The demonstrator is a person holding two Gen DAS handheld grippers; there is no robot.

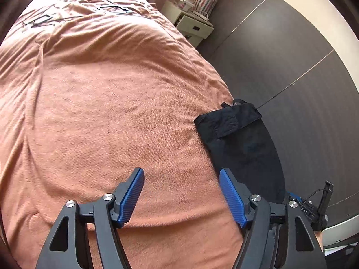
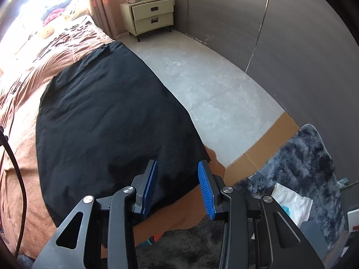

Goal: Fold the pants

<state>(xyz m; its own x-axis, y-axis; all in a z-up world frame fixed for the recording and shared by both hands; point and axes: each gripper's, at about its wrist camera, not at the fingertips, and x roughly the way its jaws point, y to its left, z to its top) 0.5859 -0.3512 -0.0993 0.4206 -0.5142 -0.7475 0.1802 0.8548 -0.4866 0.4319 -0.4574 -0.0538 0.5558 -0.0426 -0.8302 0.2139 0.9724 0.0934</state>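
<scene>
Lying flat on the bed (image 2: 20, 157), the black pants (image 2: 107, 116) are spread over the salmon-coloured blanket (image 1: 101, 103) along the bed's right-hand edge, next to the floor (image 2: 202, 85).

Left tool (image 1: 181, 192): released. Both blue ribbed pads (image 1: 132, 197) stand wide apart with only blanket between them. The tool hovers above the blanket and grips nothing. In the left wrist view, the pants (image 1: 244, 148) appear to the right of this tool, with a cuffed or banded end and a small loop pointing away from the camera. The right pad sits just beside the near part of the garment; contact cannot be confirmed.

Right tool (image 2: 177, 190): released. Its pads are parted, though less widely than those of the left tool. The near edge of the pants lies in the gap between them and behind the left pad. Whether the pads touch the fabric cannot be determined.

Surroundings, right wrist view:
- A cream nightstand (image 2: 150, 15) with two drawers stands at the far wall, beyond the bed.
- A flat piece of cardboard (image 2: 264, 150) lies on the floor.
- A dark shaggy rug (image 2: 300, 163) lies beside the cardboard, with a white plastic bag (image 2: 291, 201) on it.
- A black cable (image 2: 15, 168) hangs at the left edge.
</scene>
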